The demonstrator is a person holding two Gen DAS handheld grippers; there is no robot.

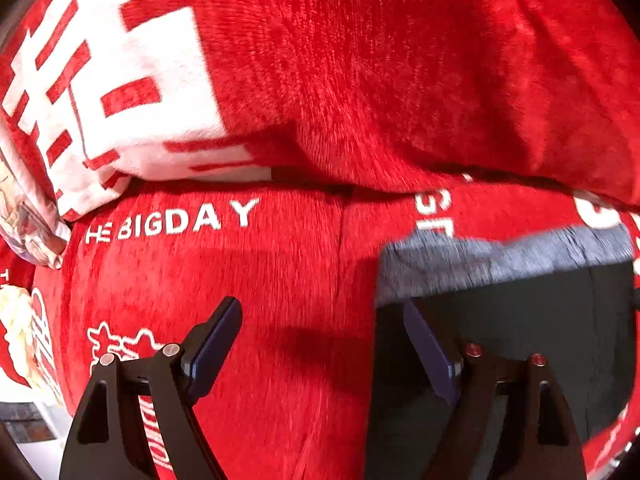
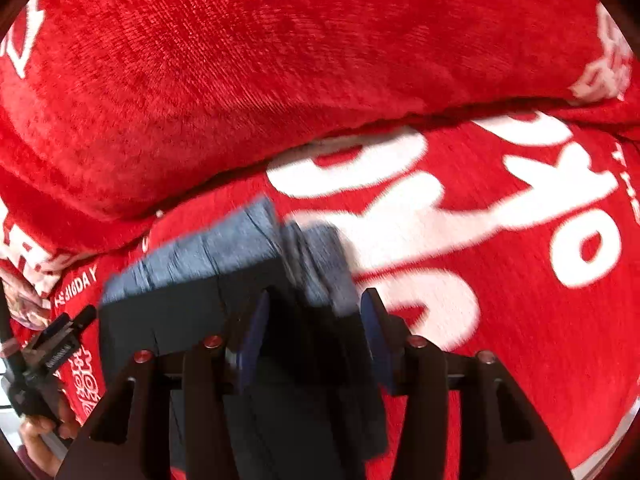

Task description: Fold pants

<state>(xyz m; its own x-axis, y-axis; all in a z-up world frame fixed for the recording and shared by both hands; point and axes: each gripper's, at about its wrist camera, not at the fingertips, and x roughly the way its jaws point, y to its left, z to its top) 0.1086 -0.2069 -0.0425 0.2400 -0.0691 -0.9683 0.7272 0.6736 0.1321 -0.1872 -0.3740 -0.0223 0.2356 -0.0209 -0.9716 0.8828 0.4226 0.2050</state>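
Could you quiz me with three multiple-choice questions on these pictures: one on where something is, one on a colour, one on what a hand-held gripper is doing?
1. The dark pants lie on
A. a red blanket
B. a wooden floor
C. a glass table

2. The pants' waistband is
A. yellow
B. grey
C. green

3. The left hand-held gripper is
A. shut on a pillow
B. open, holding nothing
C. shut on a sock

Answers:
1 A: the red blanket with white lettering surrounds the pants.
2 B: a heathered grey band tops the dark cloth.
3 B: red blanket shows between its spread fingers.
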